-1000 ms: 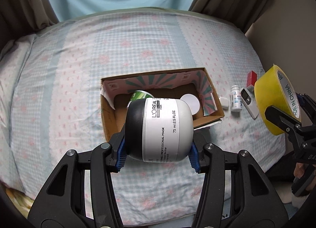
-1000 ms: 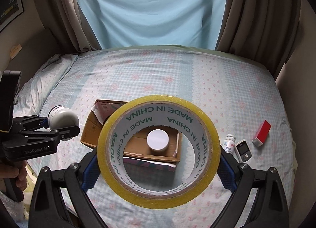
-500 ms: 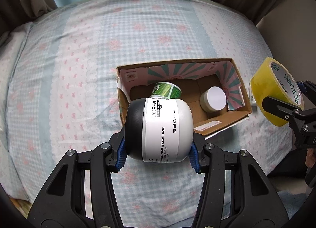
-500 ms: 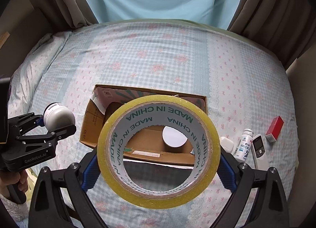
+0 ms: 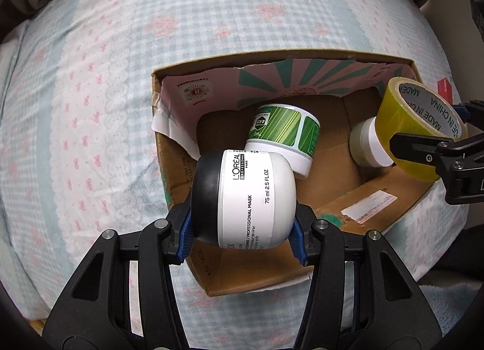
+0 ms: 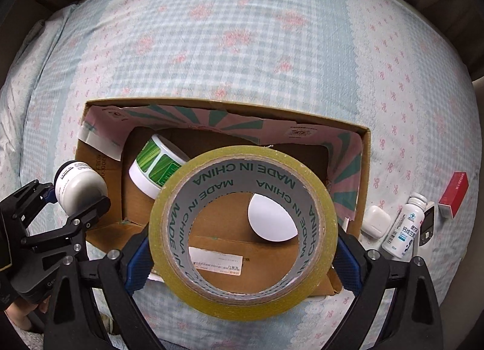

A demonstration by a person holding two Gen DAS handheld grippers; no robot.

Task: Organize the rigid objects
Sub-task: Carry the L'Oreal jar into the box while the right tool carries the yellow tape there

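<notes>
A cardboard box (image 6: 364,150) lies open on the bed (image 6: 242,47), filling the middle of both wrist views. Two items are already inside it: a green-striped jar (image 5: 281,135) tipped on its side toward the box's left half, and a small white-lidded jar (image 6: 270,218) to its right.

The left gripper (image 5: 242,229) is closed on a white mask jar (image 5: 251,195) with a black lid, the jaws pressing its two ends; the jar is held over the near left corner of the box. The right gripper (image 6: 242,247) is clamped on a roll of yellow tape (image 6: 242,229), held over the right half of the box, above the white-lidded jar.

Neither carried item has been released yet. At the right edge of the right wrist view, four things are left on the bed beside the box: a white earbud case (image 6: 375,224), a small white bottle (image 6: 403,229), a dark handheld device (image 6: 426,227) and a red box (image 6: 453,194). By this count the task seems roughly half finished.
</notes>
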